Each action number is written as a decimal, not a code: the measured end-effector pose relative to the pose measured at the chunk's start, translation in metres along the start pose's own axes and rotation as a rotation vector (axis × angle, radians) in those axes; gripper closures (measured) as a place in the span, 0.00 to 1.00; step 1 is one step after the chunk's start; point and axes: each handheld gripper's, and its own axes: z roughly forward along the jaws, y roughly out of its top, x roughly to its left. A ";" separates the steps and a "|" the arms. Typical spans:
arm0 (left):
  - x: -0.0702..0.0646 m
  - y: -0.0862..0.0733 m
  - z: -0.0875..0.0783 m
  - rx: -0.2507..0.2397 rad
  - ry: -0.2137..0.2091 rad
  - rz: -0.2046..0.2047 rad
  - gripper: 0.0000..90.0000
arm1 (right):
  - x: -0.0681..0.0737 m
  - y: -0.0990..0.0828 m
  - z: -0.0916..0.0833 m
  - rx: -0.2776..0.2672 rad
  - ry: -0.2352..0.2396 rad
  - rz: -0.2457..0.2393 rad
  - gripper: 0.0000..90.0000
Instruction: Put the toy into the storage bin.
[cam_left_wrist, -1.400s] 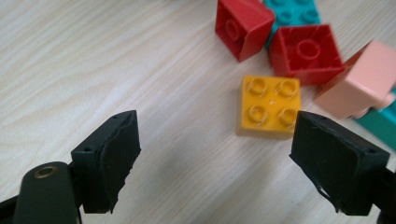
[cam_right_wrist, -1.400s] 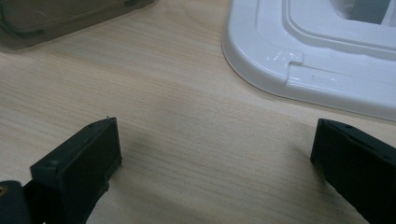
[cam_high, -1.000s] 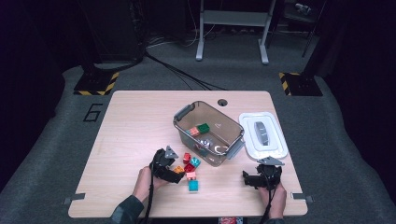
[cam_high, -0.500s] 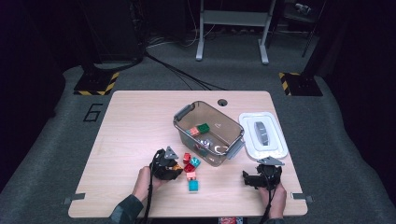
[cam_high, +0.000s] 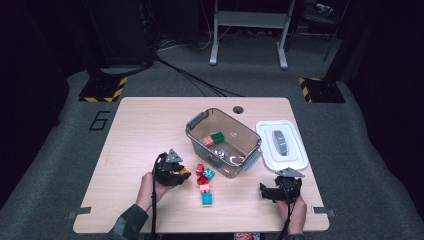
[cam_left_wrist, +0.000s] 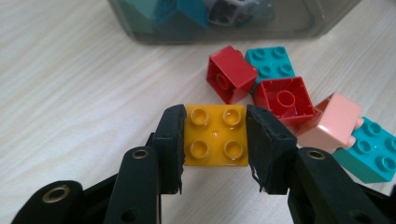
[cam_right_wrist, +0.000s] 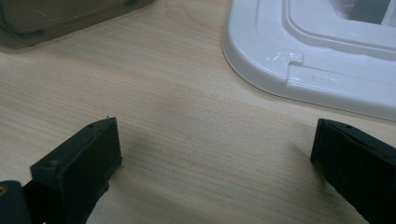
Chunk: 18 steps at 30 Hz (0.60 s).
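place: lab or test studio | cues: hazard-striped stand bases (cam_high: 102, 89), floor cables (cam_high: 190, 80), numbered wooden table (cam_high: 150, 120), dark grey carpet (cam_high: 60, 150)

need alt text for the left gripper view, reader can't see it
The left gripper clamps a yellow four-stud brick between its black jaws above a pale wood table. Beyond it lie two red bricks, two teal ones and a pink one, near a clear bin.

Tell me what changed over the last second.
The left gripper has closed on the yellow brick, both jaws pressing its sides, and lifted it slightly away from the loose bricks. The right gripper stayed open near the white lid; the bin did not move.
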 end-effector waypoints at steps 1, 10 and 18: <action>0.001 0.001 -0.002 0.003 0.002 0.001 0.65 | 0.000 0.000 0.000 0.000 0.000 0.000 0.01; 0.010 0.011 -0.012 -0.016 0.030 -0.006 0.65 | 0.000 0.000 0.000 0.000 0.000 0.000 0.01; 0.019 0.020 -0.021 -0.028 0.052 -0.004 0.65 | 0.000 0.000 0.000 0.000 0.000 0.000 0.01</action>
